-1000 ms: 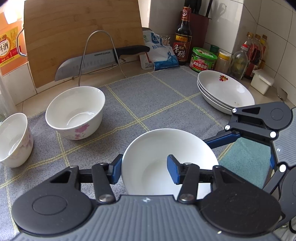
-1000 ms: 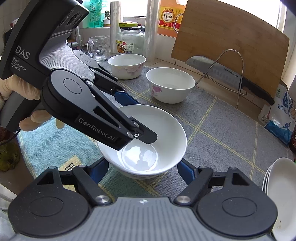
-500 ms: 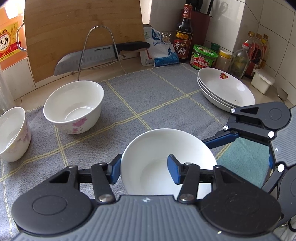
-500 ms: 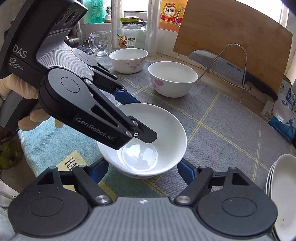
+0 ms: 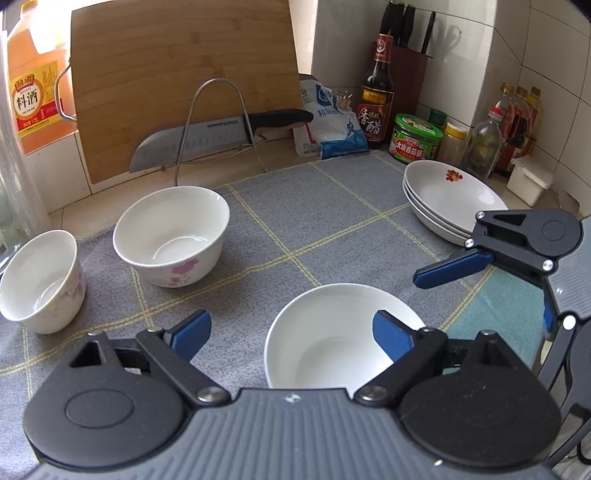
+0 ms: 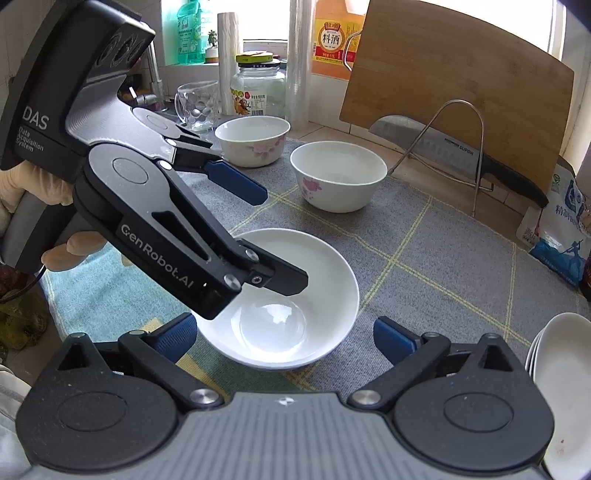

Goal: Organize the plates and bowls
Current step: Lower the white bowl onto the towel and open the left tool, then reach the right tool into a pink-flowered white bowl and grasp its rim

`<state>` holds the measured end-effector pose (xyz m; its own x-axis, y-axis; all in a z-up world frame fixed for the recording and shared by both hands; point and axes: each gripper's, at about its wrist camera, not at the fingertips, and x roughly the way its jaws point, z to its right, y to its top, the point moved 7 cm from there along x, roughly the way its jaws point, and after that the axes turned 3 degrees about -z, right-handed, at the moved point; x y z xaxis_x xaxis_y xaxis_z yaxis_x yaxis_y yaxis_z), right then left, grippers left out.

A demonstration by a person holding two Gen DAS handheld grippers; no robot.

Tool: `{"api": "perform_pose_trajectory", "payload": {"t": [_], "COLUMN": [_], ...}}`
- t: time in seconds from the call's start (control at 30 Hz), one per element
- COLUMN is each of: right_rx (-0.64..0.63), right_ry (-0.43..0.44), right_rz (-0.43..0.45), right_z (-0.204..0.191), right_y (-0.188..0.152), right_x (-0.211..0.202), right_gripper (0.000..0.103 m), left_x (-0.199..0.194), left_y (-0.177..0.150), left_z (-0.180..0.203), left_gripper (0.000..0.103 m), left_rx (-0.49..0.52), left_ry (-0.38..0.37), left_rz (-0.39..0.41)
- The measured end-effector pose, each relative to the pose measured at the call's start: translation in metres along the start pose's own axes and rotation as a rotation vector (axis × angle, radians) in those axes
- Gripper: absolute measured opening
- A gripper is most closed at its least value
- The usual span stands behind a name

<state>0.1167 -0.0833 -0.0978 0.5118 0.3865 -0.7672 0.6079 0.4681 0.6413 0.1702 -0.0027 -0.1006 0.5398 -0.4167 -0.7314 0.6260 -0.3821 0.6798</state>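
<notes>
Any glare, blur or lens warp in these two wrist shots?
Right wrist: window blown out, bright sheen in the plain bowl. Left wrist: even light, sharp. Both: fisheye bends edges, dark corners, no motion blur.

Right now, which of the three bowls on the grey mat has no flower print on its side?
The plain white bowl nearest the cameras, wide and shallow. The two deeper bowls behind it carry pink flowers.
</notes>
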Motion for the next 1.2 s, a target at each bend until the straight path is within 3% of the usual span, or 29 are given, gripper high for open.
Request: {"api": "perform_pose_trajectory", "payload": {"t": [0.2, 0.63, 1.2], "right_rx": [0.021, 0.011, -0.01], "right_ry": [-0.022, -0.038, 0.066], "right_rz": [0.039, 0.013, -0.045], "right_z": [0.016, 0.041, 0.083], "right_y": [0.015, 0.041, 0.114], "right_x": [-0.007, 0.018, 0.091], "right_gripper": [0.103, 0.103, 0.101], "left_x": [-0.005, 0.009, 0.056], "left_y": [0.005, 0.005, 0.018], "left_z": [-0.022, -0.063, -0.084], "left_gripper": [0.095, 0.095, 0.095], "left_rx": [-0.031, -0.04, -0.039], "left_ry": [0.067, 0.223, 0.232], "left_rz": [0.032, 0.073, 0.073]}}
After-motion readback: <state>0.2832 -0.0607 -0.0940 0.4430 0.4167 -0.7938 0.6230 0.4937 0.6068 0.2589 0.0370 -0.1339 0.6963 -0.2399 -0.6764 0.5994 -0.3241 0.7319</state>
